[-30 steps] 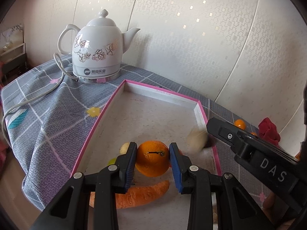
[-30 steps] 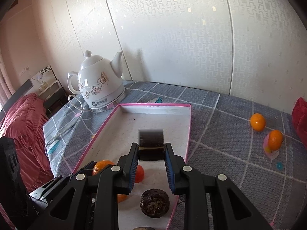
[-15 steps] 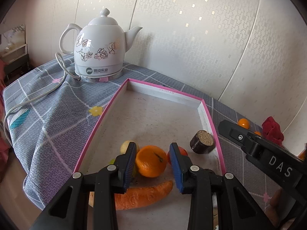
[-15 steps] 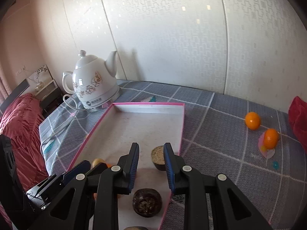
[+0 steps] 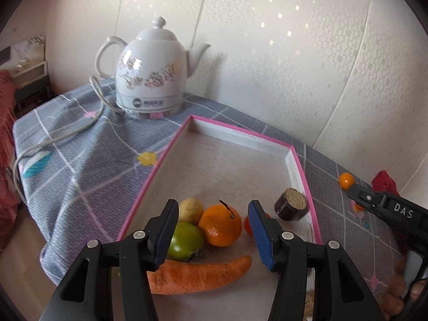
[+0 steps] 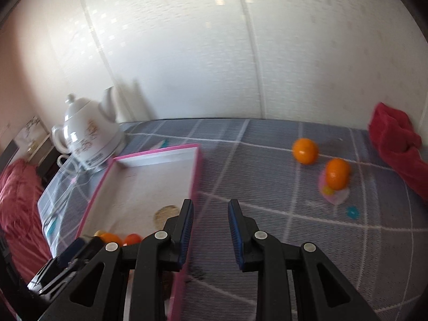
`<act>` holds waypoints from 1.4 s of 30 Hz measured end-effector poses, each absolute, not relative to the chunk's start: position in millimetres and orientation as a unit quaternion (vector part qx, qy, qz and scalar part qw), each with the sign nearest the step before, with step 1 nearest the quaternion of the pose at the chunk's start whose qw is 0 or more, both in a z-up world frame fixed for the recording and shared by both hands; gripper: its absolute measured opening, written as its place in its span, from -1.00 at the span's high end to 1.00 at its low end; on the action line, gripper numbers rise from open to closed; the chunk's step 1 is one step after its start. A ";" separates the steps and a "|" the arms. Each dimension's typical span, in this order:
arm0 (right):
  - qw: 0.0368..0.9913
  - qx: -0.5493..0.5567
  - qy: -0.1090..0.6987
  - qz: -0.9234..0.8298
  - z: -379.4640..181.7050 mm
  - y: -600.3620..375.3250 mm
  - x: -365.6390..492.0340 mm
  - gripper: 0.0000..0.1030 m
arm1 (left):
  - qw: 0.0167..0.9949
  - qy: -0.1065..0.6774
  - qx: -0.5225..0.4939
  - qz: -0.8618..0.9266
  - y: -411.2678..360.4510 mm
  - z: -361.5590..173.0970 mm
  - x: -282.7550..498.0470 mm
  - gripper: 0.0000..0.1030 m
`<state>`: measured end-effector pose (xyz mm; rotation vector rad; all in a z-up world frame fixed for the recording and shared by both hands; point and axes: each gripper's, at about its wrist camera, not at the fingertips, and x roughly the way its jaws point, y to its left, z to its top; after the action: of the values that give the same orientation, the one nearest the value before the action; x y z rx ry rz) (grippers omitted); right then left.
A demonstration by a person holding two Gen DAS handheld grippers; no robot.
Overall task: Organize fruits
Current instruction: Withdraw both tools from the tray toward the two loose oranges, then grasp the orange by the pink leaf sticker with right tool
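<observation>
Orange (image 5: 220,224) in pink-rimmed tray (image 5: 301,171); left gripper (image 5: 212,226) and "DAS"-lettered right gripper (image 6: 210,226) both agape, empty.

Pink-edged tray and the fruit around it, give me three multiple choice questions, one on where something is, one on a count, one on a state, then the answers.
1. Where does the dark round piece lie?
A. inside the tray by its right wall
B. on the cloth beside the kettle
C. on top of the carrot

2. How many oranges lie on the grey cloth outside the tray?
A. none
B. two
C. five

3. How is the left hand-held gripper?
A. shut on the carrot
B. shut on the kettle cord
C. open, holding nothing

Answers:
1 A, the left wrist view shows it against the right wall.
2 B, the right wrist view shows two, near the red cloth.
3 C, its fingers stand apart above the orange in the tray, touching nothing.
</observation>
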<state>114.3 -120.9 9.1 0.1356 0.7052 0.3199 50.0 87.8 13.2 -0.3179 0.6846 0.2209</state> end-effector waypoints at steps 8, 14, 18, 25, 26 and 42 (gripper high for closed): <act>0.922 0.105 0.358 0.106 4.2 -158.3 124.7 0.48 | 0.924 0.315 -0.171 0.132 97.9 16.1 44.3 -0.06; 0.919 0.140 0.364 0.064 0.0 -196.2 130.9 0.48 | 0.941 0.307 -0.117 0.081 65.8 19.2 43.3 -0.06; 0.913 0.174 0.367 0.032 -4.2 -228.2 134.9 0.48 | 0.945 0.309 -0.095 0.039 46.2 18.2 43.7 -0.06; 0.902 0.201 0.381 0.013 -16.3 -258.8 143.6 0.45 | 0.942 0.322 -0.096 0.013 29.2 14.9 45.8 -0.06; 0.903 0.199 0.381 0.014 -16.7 -258.7 144.6 0.43 | 0.941 0.324 -0.096 0.010 27.4 14.4 46.0 -0.06; 0.926 0.120 0.356 0.038 -7.3 -229.0 174.1 0.16 | 0.937 0.338 -0.082 -0.022 0.8 11.6 48.7 -0.06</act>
<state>174.1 -229.0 -7.3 0.2452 0.7300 0.0787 48.7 0.8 11.6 -0.1682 0.6899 -0.0445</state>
